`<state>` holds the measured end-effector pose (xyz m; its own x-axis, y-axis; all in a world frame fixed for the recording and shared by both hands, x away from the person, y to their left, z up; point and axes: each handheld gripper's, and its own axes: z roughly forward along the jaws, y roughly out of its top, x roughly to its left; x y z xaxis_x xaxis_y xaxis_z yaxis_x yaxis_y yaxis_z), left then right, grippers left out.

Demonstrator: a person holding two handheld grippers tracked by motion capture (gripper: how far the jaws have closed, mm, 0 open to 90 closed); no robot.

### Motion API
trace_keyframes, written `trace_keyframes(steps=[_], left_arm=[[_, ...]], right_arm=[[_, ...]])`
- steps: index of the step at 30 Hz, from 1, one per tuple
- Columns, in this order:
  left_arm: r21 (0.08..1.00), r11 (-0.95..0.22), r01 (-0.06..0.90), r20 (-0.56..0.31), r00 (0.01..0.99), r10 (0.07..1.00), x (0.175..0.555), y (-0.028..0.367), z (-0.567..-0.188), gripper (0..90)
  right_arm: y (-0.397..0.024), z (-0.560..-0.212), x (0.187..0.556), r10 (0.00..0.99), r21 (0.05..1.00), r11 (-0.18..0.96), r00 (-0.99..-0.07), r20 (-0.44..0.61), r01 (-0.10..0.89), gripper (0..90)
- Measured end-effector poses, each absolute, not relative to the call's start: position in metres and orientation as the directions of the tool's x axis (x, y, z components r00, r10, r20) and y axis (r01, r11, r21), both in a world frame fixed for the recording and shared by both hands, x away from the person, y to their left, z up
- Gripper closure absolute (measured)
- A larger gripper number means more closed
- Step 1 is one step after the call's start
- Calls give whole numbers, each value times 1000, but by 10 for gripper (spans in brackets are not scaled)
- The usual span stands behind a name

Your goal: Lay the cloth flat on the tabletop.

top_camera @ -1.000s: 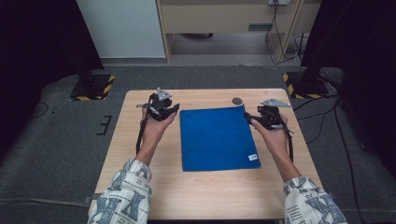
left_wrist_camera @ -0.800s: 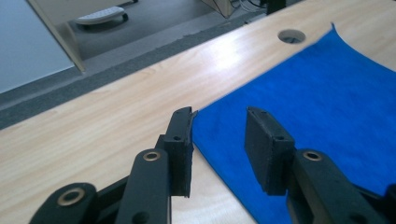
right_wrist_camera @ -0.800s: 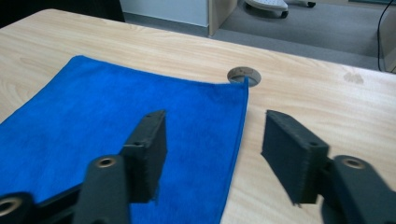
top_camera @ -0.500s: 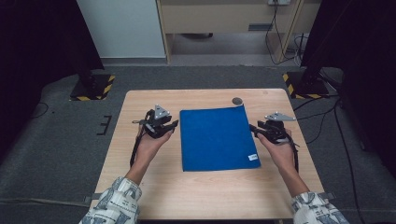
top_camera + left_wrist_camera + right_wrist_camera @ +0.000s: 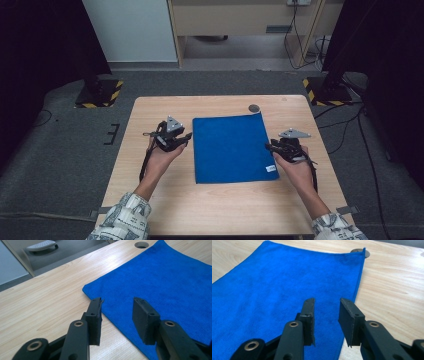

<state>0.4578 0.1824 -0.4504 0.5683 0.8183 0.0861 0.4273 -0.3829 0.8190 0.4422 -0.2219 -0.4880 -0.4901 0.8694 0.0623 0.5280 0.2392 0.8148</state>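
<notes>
A pale wooden tabletop [image 5: 150, 200] stands on grey carpet before a cabinet and dark curtains, and a blue cloth [image 5: 229, 147] lies flat on its middle, one far corner just beside a round cable hole [image 5: 254, 108]. Since a second ago both hands have come back from the cloth's far corners toward the person and sunk lower, so that each claw now sits at a side edge of the cloth, about halfway along. The left claw [image 5: 184, 137] has its jaws apart, straddling the left edge without pinching it, as the left gripper view shows [image 5: 116, 312]. The right claw [image 5: 272, 147] has just been closing, yet in the right gripper view [image 5: 325, 315] its jaws are apart over the right edge, nothing clamped. This looks like the setup for pinching both edges and folding the cloth.
</notes>
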Motion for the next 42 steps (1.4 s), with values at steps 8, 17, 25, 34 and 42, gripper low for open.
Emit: trace_keyframes(steps=[8, 17, 25, 34, 42], left_arm=[[832, -371, 412, 79, 574, 815, 466, 178, -452, 541], [841, -355, 409, 62, 579, 813, 479, 176, -455, 481], [856, -337, 392, 50, 586, 809, 487, 176, -458, 439], [861, -301, 410, 0, 593, 805, 493, 177, -464, 396], [844, -326, 427, 6, 600, 800, 492, 179, -464, 364]], right_arm=[[-196, -489, 431, 822, 815, 283, -566, 65, 505, 752], [-154, -486, 424, 756, 816, 336, -651, 64, 471, 787], [-117, -487, 419, 708, 817, 359, -702, 77, 452, 793], [-90, -491, 415, 672, 816, 370, -734, 94, 443, 786], [-64, -488, 413, 639, 819, 391, -765, 88, 421, 748]])
